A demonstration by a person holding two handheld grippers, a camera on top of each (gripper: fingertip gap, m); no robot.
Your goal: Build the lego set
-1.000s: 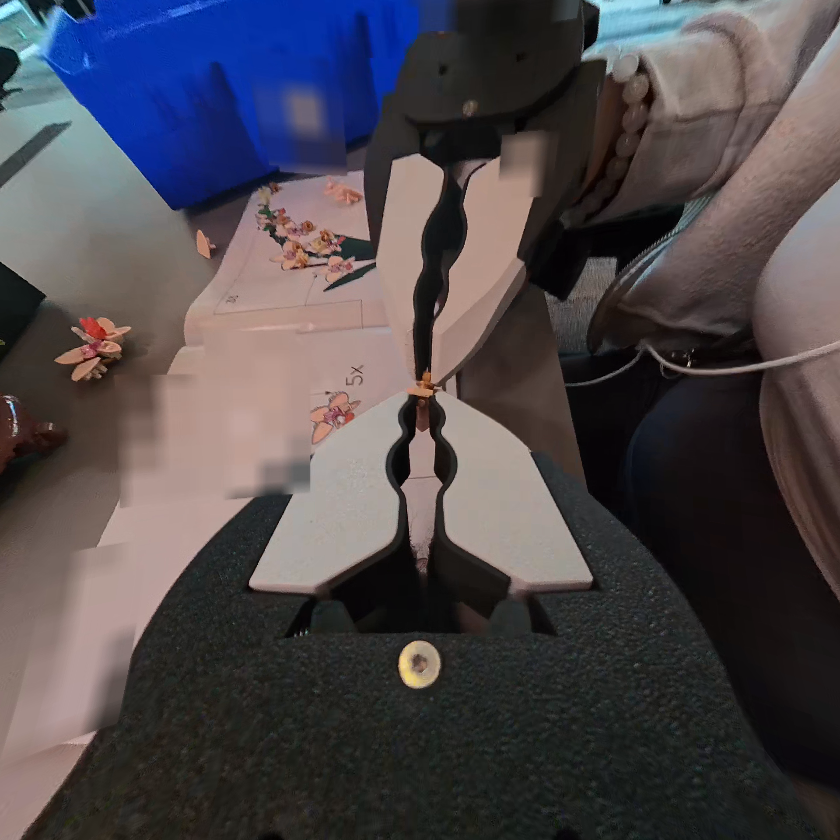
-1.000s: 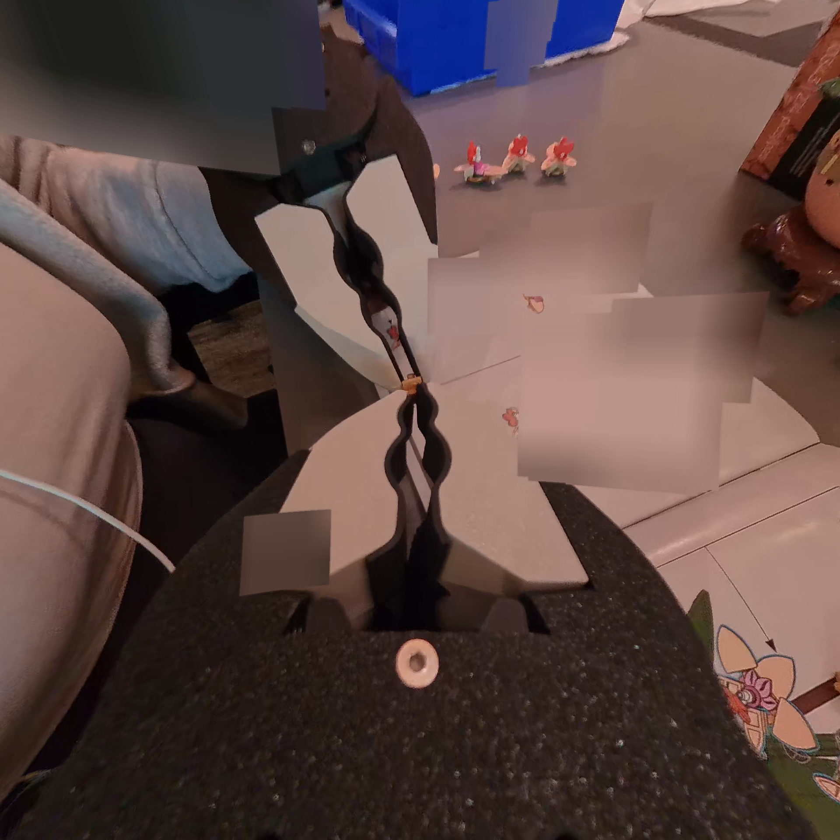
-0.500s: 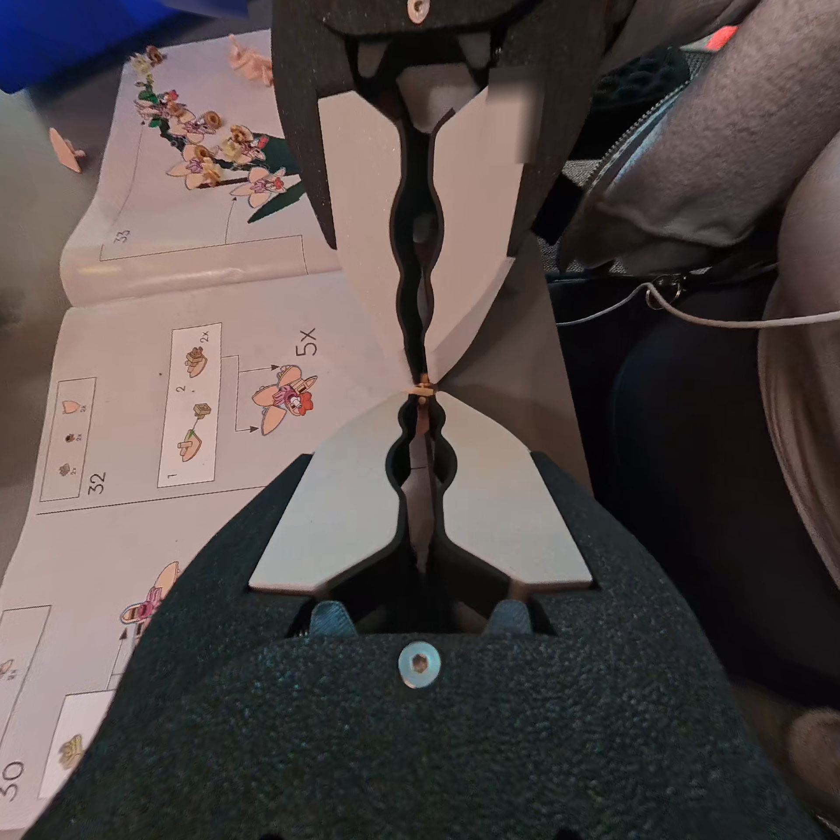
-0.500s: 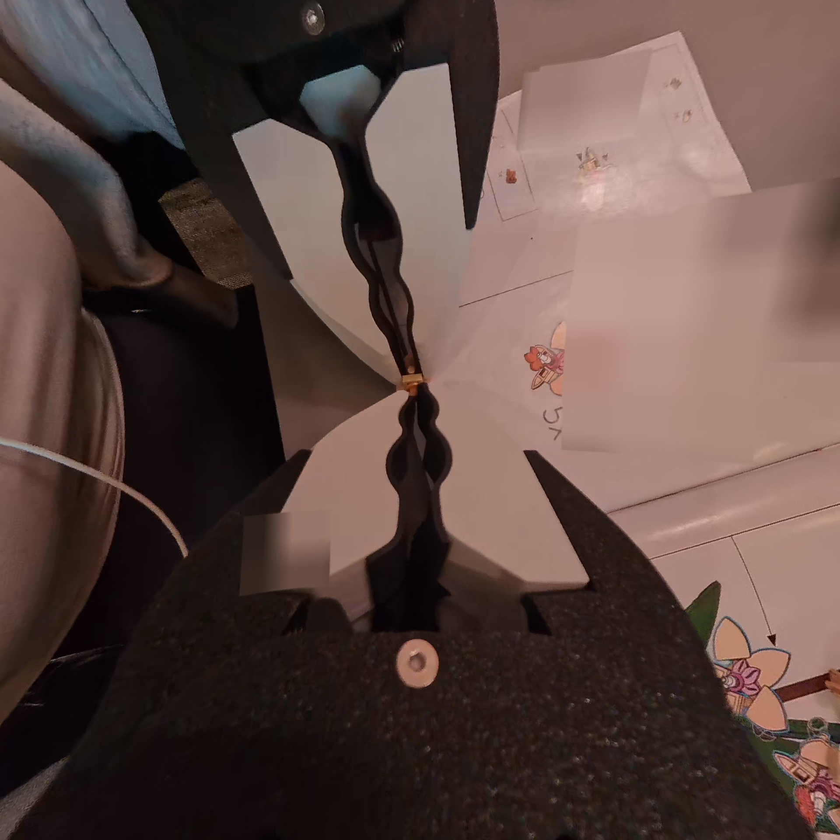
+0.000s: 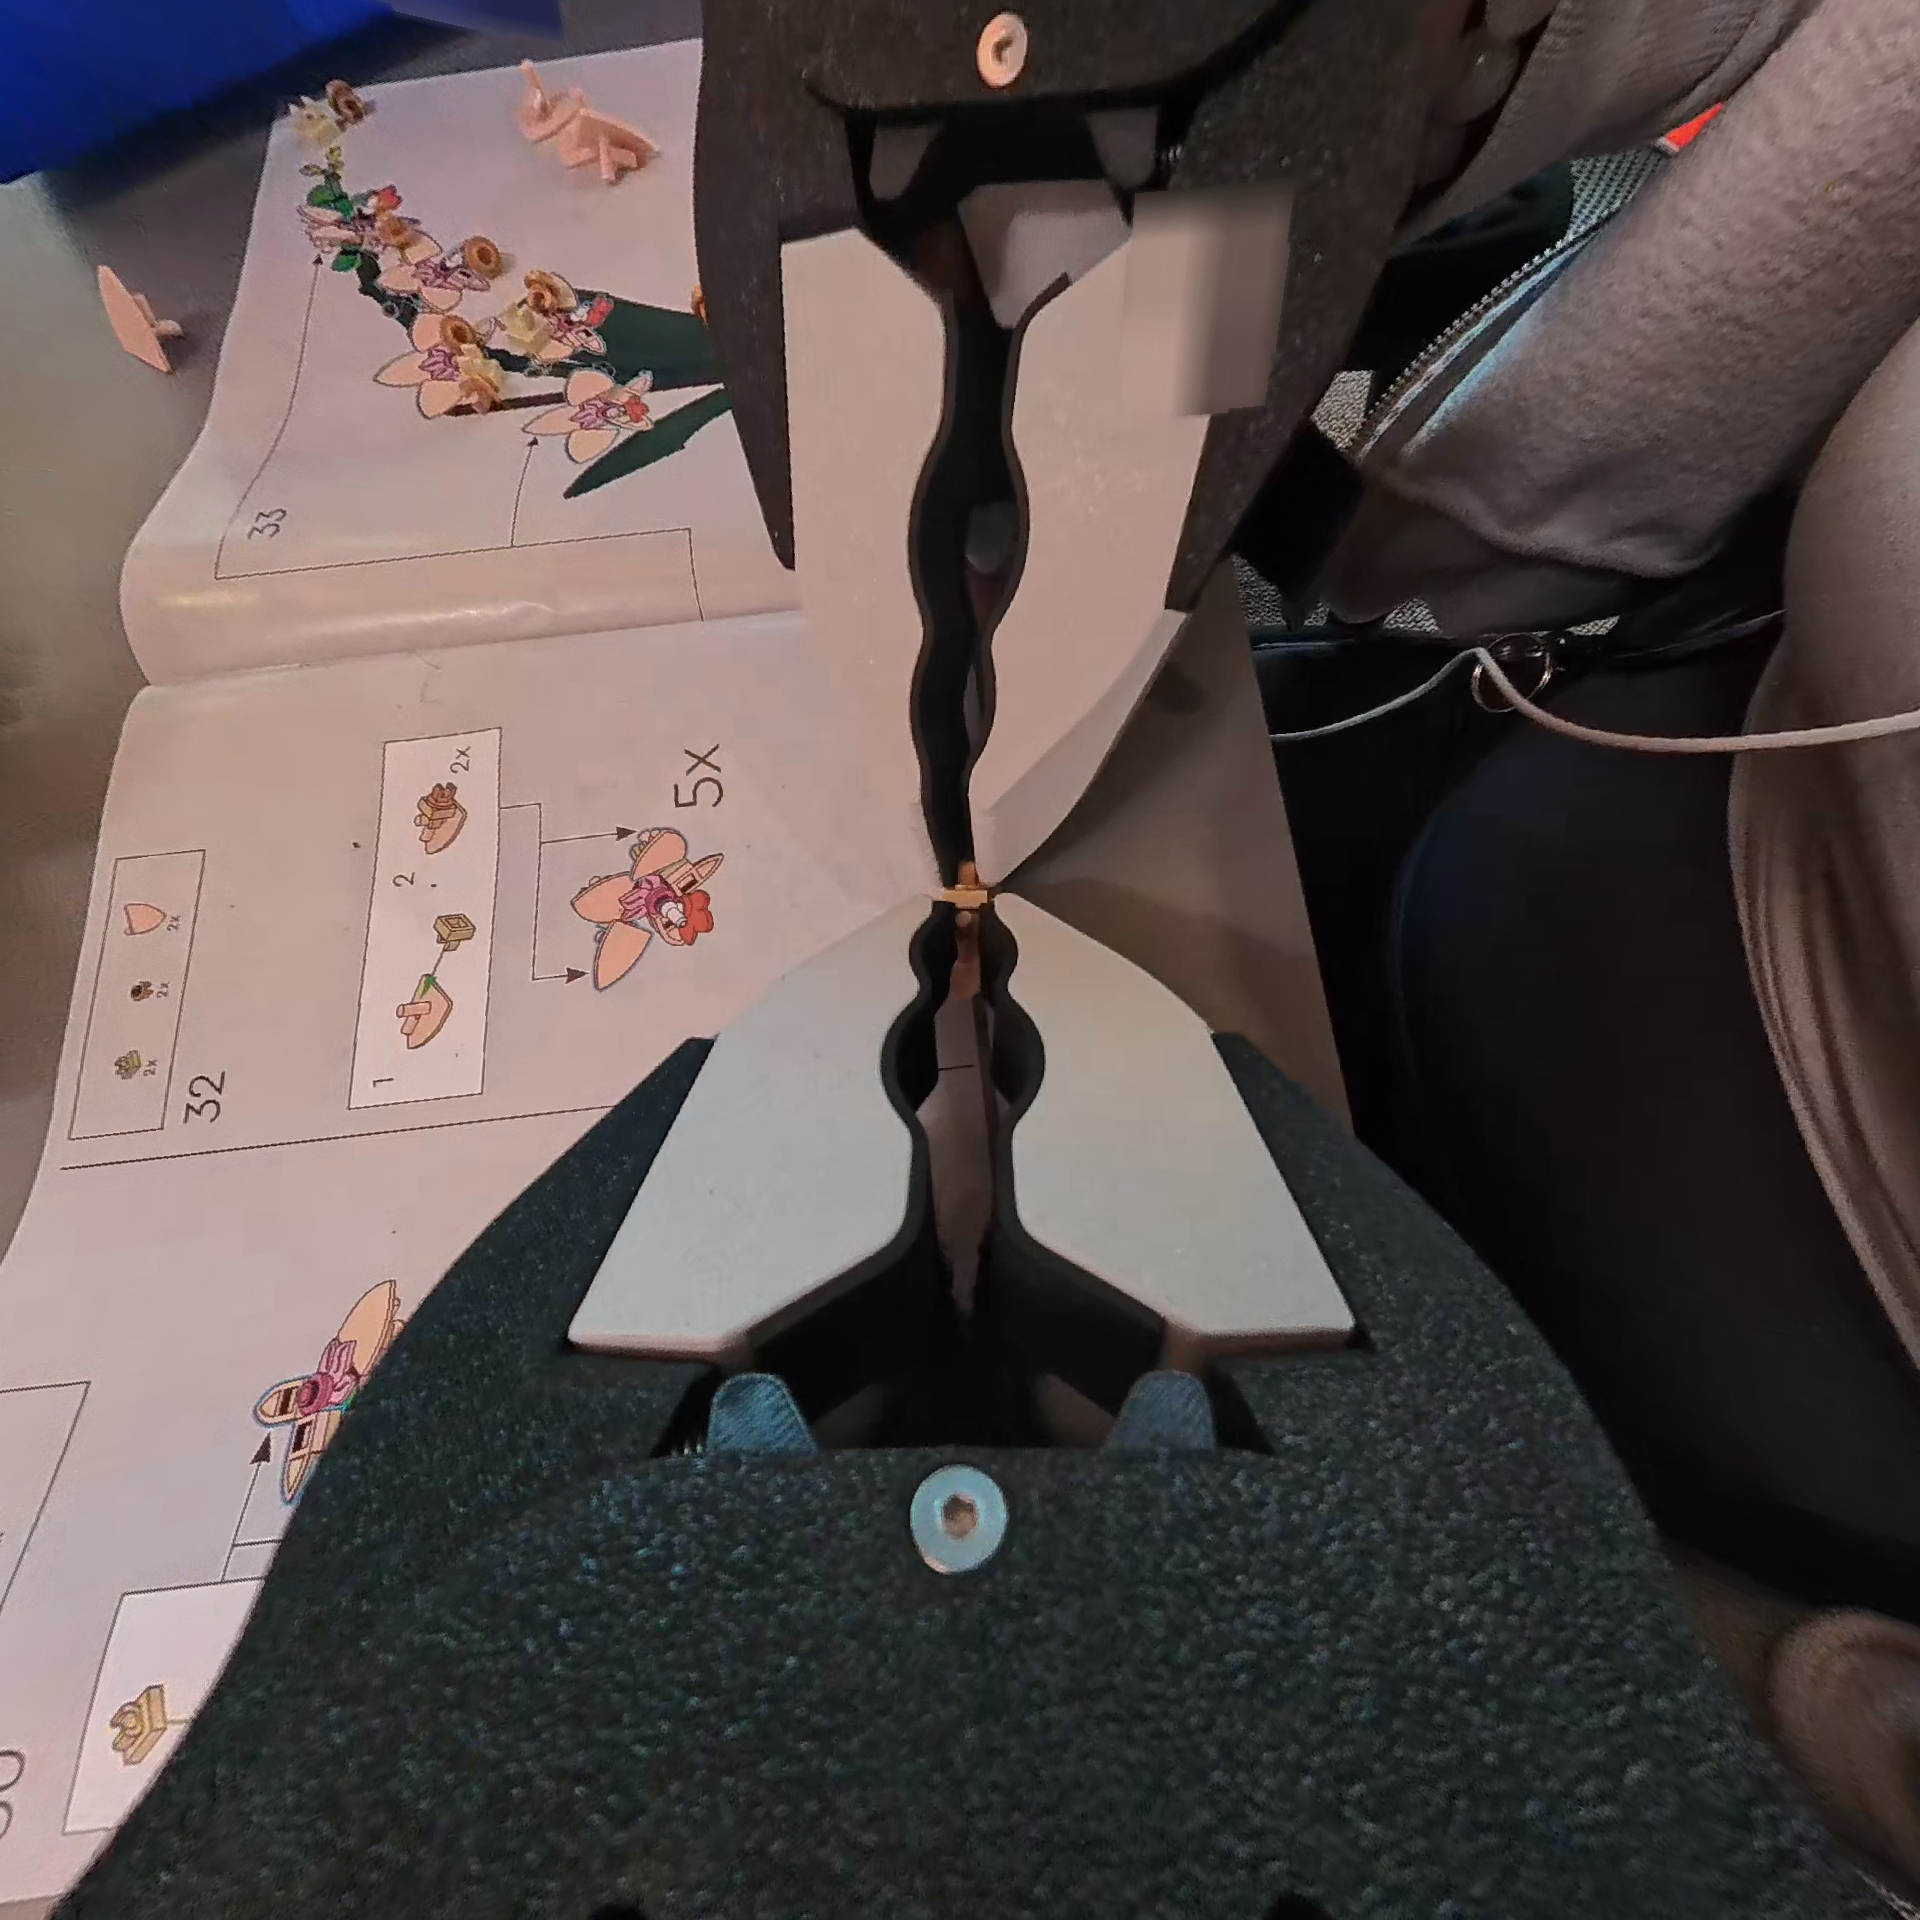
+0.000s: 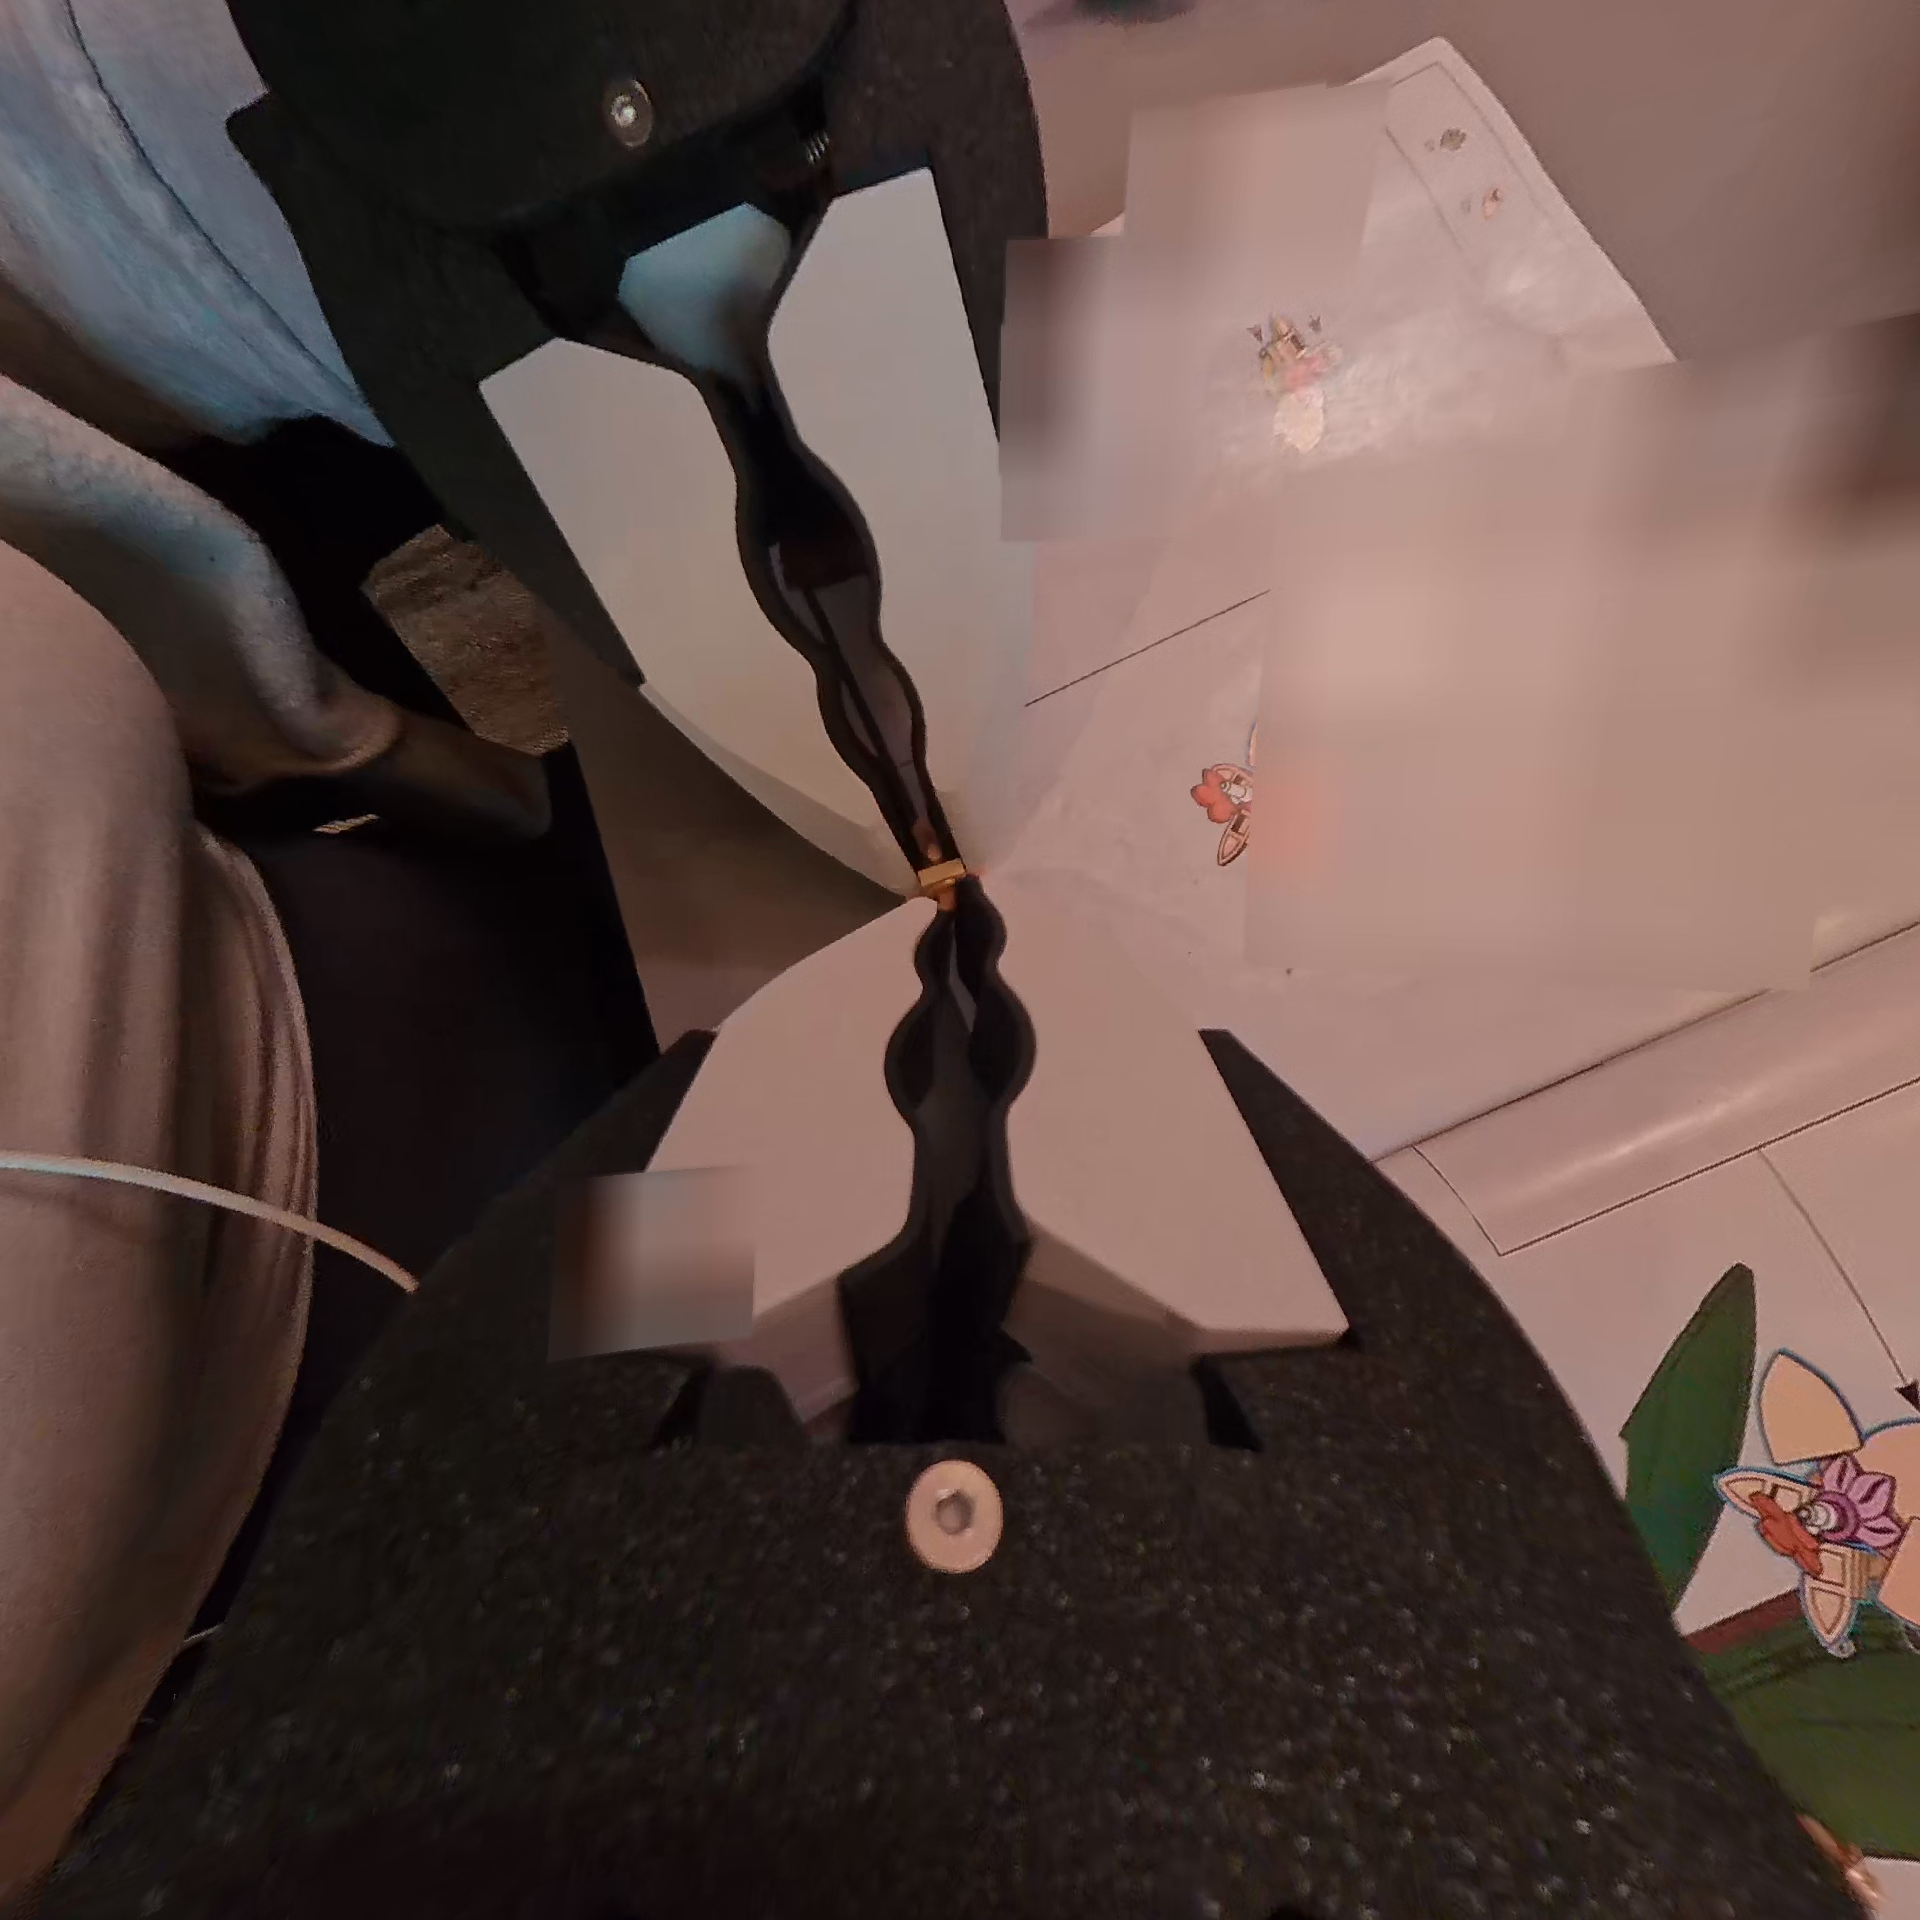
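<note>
My left gripper (image 5: 962,916) and my right gripper (image 6: 948,902) meet tip to tip above the open instruction booklet (image 5: 343,665). Both are shut. A small tan lego piece (image 5: 962,894) sits pinched right where the two pairs of tips meet; it also shows in the right wrist view (image 6: 943,878). A thin tan part (image 5: 966,961) runs down between my left fingers. In the left wrist view the right gripper (image 5: 966,871) comes in from above. In the right wrist view the left gripper (image 6: 935,854) comes in from above. I cannot tell how the tan parts join.
Loose pale petal pieces (image 5: 584,133) (image 5: 135,317) and small round tan pieces (image 5: 480,251) lie on and beside the booklet's far page. A blue bin (image 5: 156,73) is at the far left. A person's grey sleeve (image 5: 1621,343) and lap (image 5: 1558,1039) are on the right. Only a small space, under 4 cm, lies between the two pairs of fingers.
Both grippers stay shut and tip to tip on the tan piece. They have tilted down and drawn closer over the booklet; the blue bin has mostly left the views.
</note>
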